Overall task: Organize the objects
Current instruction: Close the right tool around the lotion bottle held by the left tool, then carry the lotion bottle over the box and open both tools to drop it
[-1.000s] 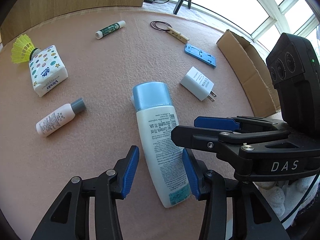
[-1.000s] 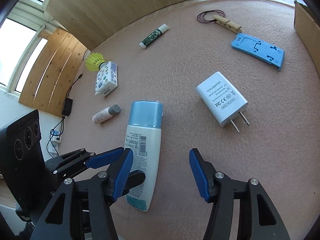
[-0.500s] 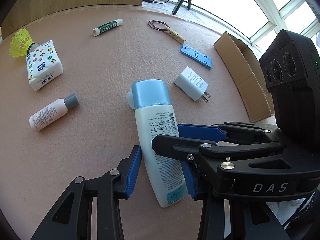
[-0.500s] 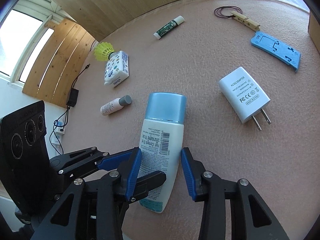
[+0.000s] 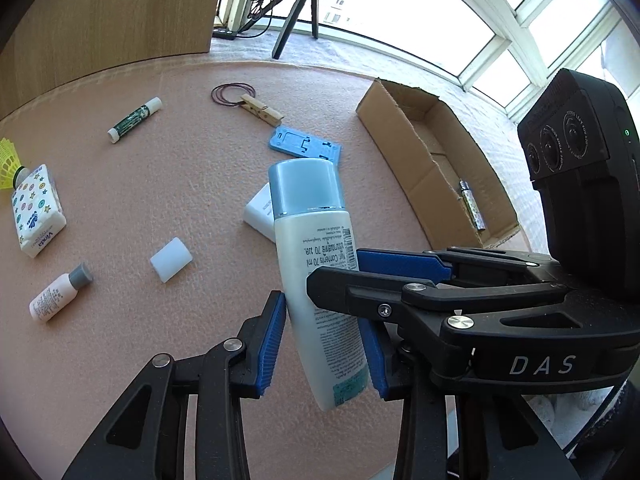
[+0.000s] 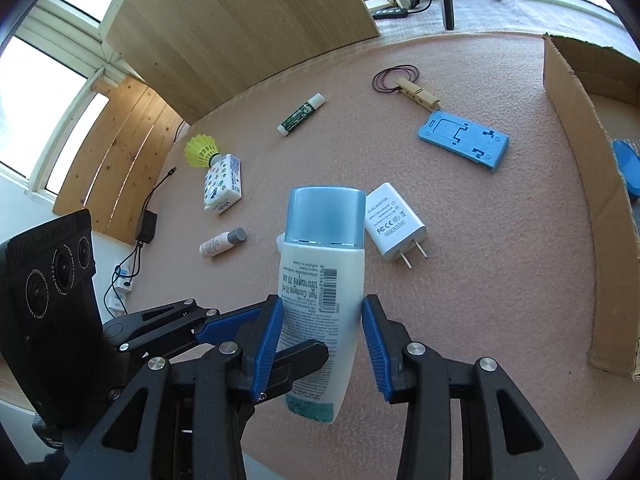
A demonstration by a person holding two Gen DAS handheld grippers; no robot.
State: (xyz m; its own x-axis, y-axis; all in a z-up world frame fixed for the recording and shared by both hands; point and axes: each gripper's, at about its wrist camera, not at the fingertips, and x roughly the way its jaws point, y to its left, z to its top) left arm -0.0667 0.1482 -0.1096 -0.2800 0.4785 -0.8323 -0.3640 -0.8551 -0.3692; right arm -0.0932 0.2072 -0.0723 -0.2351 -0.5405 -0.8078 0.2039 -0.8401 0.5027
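A white bottle with a blue cap (image 5: 316,248) is held up off the pink mat, tilted cap-forward; it also shows in the right wrist view (image 6: 320,280). My left gripper (image 5: 324,340) is shut on its lower body. My right gripper (image 6: 322,334) is shut on it too, crossing in from the right in the left wrist view. An open cardboard box (image 5: 432,168) lies on the mat to the right, with a small silver item (image 5: 472,208) inside.
On the mat lie a white charger (image 6: 394,222), blue phone stand (image 6: 464,142), clothespin with hair ties (image 6: 416,92), lip balm (image 6: 300,115), tissue pack (image 6: 223,189), yellow shuttlecock (image 6: 200,151), small grey-capped bottle (image 6: 222,242) and a white block (image 5: 171,260).
Both grippers closed on the bottle and lifted it off the mat. A white block that lay behind the bottle now shows on the mat.
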